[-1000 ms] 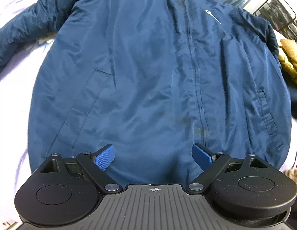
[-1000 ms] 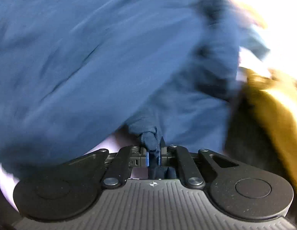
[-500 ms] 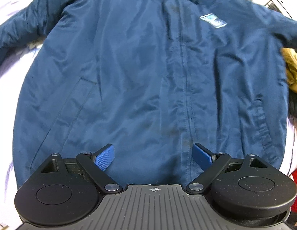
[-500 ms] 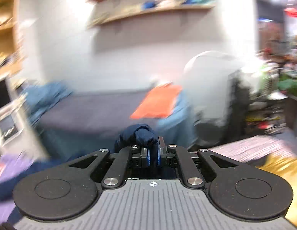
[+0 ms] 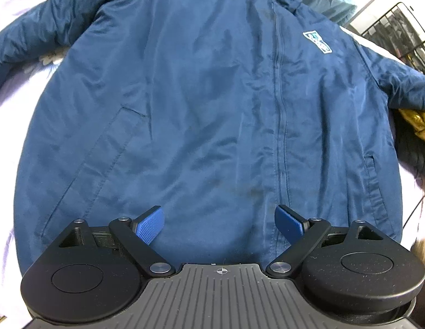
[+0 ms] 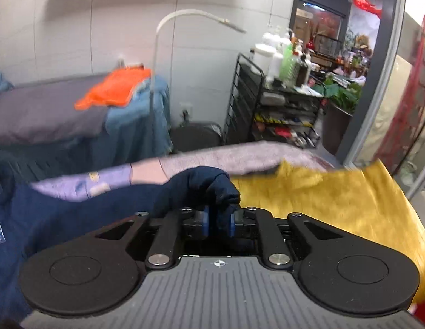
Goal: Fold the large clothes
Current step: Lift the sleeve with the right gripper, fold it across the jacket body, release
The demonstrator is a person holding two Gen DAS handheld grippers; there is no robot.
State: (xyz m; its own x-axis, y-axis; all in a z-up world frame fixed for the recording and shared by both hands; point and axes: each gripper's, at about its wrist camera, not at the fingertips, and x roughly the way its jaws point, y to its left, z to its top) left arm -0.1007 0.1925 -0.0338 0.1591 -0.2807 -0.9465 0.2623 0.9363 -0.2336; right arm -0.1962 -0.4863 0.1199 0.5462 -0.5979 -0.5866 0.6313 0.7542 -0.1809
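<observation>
A large navy blue zip jacket [image 5: 207, 104] lies face up and spread flat on a pale lilac sheet [image 5: 9, 126], with its hem toward me and both sleeves out to the sides. My left gripper [image 5: 219, 220] is open and empty just above the hem, near the zip. My right gripper [image 6: 217, 223] is shut on the bunched cuff of the jacket's right sleeve [image 6: 201, 186] and holds it out sideways, level with the bed.
A mustard yellow garment [image 6: 335, 200] lies under the held sleeve; it also shows in the left wrist view [image 5: 415, 120]. A black wire rack [image 5: 398, 38] stands at the far right. A second bed with an orange cloth [image 6: 113, 90] stands behind.
The right gripper swung the sleeve out from over the jacket's chest to the right side, uncovering the chest logo. The left gripper stayed open above the hem.
</observation>
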